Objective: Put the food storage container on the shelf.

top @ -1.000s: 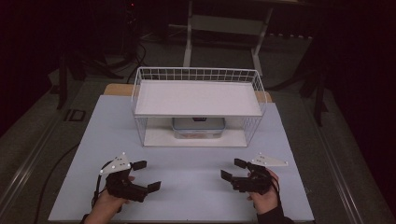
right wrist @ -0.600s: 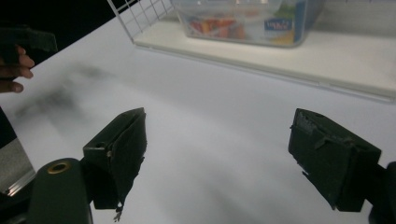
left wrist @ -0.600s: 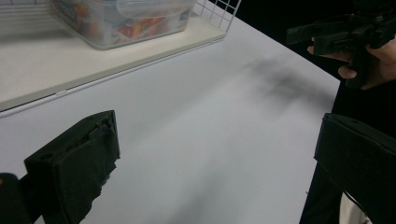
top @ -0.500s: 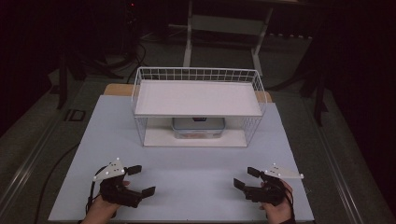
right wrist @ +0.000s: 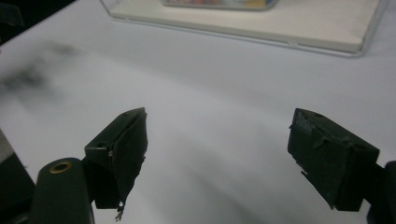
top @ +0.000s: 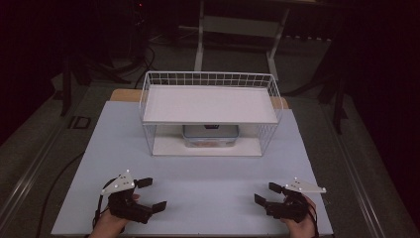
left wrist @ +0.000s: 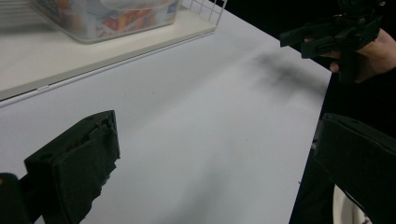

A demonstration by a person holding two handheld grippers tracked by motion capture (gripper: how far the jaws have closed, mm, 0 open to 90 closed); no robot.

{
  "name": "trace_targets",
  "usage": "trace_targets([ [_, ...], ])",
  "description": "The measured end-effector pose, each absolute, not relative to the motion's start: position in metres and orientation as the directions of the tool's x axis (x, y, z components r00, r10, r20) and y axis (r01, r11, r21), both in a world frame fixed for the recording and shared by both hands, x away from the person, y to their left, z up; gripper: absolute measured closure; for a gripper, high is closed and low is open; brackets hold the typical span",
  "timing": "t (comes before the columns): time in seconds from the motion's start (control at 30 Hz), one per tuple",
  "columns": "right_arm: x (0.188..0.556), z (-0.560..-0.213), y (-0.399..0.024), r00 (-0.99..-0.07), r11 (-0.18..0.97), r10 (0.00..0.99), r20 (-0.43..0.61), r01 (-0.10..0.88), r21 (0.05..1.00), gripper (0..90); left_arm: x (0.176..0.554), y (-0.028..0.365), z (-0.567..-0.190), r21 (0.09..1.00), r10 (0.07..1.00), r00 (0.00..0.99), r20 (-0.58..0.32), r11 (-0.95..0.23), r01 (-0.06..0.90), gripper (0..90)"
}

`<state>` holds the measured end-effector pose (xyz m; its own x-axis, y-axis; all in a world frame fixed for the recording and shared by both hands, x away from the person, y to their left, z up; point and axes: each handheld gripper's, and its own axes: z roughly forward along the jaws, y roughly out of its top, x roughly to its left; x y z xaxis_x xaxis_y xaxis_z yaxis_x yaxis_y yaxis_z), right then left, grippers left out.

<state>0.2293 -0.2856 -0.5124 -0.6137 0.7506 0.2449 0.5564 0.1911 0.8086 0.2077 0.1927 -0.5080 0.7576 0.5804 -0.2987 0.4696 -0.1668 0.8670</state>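
The counter (top: 198, 168) is a pale board with a white wire shelf rack (top: 210, 114) standing at its far middle. The rack has a flat upper shelf with a low wire rim, and a lower base board under it. On that base board, tucked beneath the upper shelf, sits a clear plastic box (top: 210, 136) with colourful contents (too blurred to tell what they are); in the left gripper view the box (left wrist: 107, 18) shows at the top left, resting on the rack's base.

The left tongs (top: 148, 194) hover at the near left of the counter, held in a hand (top: 109, 225) that comes in from the near edge. Their jaws stand wide apart with nothing between them, and they point right and a little far. The right tongs (top: 265, 194) sit at the near right, held by the other hand (top: 299, 225), jaws likewise spread and empty, pointing left. Both pairs are well apart from each other and from the rack.

In the left gripper view the right tongs (left wrist: 299, 39) appear at the top right past the counter's edge, above a faint shadow (left wrist: 280, 70) on the surface. In the right gripper view the tongs (right wrist: 217, 144) gape over bare counter, with the rack's base (right wrist: 299, 25) far ahead.
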Motion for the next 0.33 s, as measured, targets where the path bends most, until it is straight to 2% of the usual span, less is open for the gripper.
trace_targets([
  [0.33,0.2324,-0.515,-0.2877,-0.604,0.178,0.751,0.267,0.574,0.8,19.0,0.2094,0.1901,-0.5102,0.862,0.565,0.76,-0.321,-0.16,0.482,0.0],
])
